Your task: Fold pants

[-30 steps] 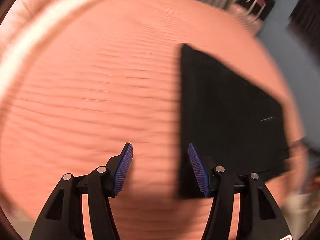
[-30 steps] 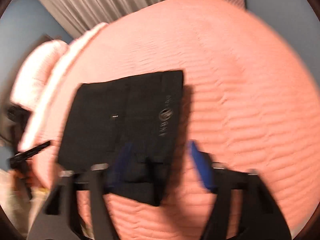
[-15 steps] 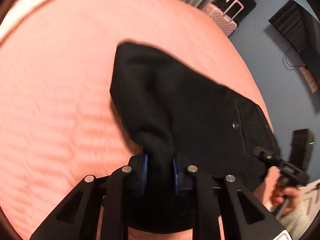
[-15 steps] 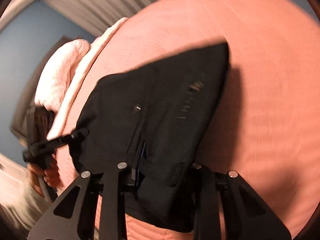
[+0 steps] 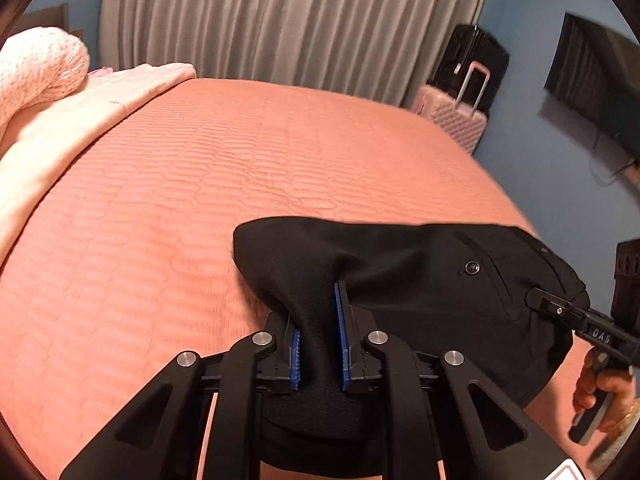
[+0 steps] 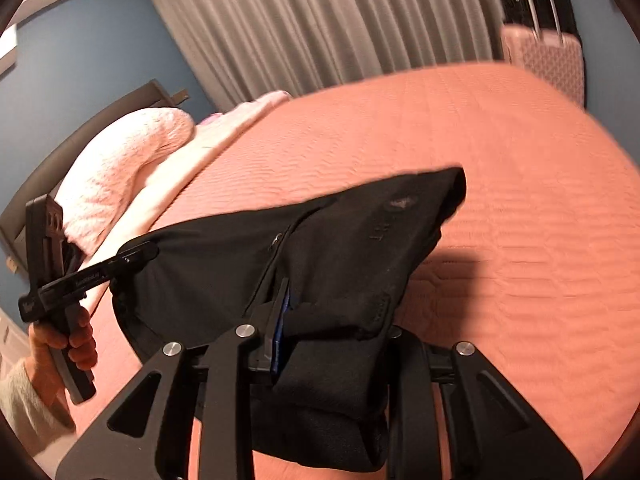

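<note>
Pants (image 5: 420,288), black and bunched, hang over the bed (image 5: 200,184) at 6 o'clock in both views. Left claw (image 5: 319,340) pinches a fold of them; right claw (image 6: 328,344) pinches another bunch.

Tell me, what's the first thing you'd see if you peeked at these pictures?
The black pants, bunched up and lifted off the big orange-pink bed. The left gripper pinches one side of them near the camera and the right gripper pinches the other. Behind the bed hang grey curtains, with a pink suitcase at the far right corner.
</note>
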The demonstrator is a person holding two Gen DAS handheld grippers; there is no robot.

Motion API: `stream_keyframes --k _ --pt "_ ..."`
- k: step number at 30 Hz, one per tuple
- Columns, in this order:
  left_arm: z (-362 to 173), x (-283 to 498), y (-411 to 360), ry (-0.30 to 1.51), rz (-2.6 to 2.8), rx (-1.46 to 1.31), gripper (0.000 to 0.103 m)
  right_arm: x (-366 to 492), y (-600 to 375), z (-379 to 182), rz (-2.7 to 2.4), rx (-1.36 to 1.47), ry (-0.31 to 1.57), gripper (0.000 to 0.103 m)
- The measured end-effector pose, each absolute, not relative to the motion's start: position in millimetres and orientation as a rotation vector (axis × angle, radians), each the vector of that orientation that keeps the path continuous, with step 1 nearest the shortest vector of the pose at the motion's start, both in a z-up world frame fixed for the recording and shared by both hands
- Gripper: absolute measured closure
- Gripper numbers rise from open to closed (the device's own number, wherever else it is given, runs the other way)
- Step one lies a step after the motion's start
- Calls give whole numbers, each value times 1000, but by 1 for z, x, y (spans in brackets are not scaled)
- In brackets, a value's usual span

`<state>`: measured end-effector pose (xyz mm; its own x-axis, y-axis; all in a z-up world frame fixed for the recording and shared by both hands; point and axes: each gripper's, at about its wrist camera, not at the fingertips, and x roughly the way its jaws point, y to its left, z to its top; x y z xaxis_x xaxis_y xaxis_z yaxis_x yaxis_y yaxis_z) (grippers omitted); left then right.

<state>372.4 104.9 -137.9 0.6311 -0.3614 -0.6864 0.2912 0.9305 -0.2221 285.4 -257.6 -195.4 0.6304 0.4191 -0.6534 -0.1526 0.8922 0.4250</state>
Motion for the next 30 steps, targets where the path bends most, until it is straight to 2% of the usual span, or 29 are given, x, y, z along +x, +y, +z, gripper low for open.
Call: stream_keyframes --k 3,4,5,7,10,13,15,16,19,20,22,24,25,26,27,30 --pt "-187 397 104 972 -347 -73 70 304 -276 -244 296 486 985 53" --pt "-197 394 108 1016 -364 -81 62 295 -290 -243 288 516 986 39" --pt "-199 389 117 1027 -380 -89 52 286 -297 -238 285 508 974 36" --pt "-192 366 143 1021 -383 -85 39 263 -311 -221 250 446 954 34" --pt "-170 336 172 991 -360 -63 40 231 -322 -181 173 351 848 33" --pt "-143 336 169 960 -380 -113 40 238 -293 -156 275 326 819 33" --pt "-135 344 150 942 -432 -158 32 251 -261 -156 350 300 825 33" --pt "-146 348 137 987 -405 -139 26 258 -240 -165 398 253 867 34" --pt "-204 348 135 1199 -304 -85 24 258 -211 -207 405 59 1022 37" --pt "-205 336 146 1144 -324 -129 24 247 -210 -214 397 -11 1017 42" --pt "-197 310 163 1136 -351 -119 26 219 -202 -196 343 -148 964 42" --pt "-190 282 185 1117 -298 -130 28 201 -181 -173 380 -192 877 39" --pt "-187 269 200 1098 -244 -170 27 191 -163 -165 418 -228 821 28" --pt "-186 262 209 1093 -203 -207 27 180 -132 -158 453 -328 747 12" --pt "-185 254 220 1091 -162 -264 27 170 -102 -158 475 -439 672 6" --pt "-182 233 250 1071 -70 -420 27 160 -14 -184 536 -721 520 5"
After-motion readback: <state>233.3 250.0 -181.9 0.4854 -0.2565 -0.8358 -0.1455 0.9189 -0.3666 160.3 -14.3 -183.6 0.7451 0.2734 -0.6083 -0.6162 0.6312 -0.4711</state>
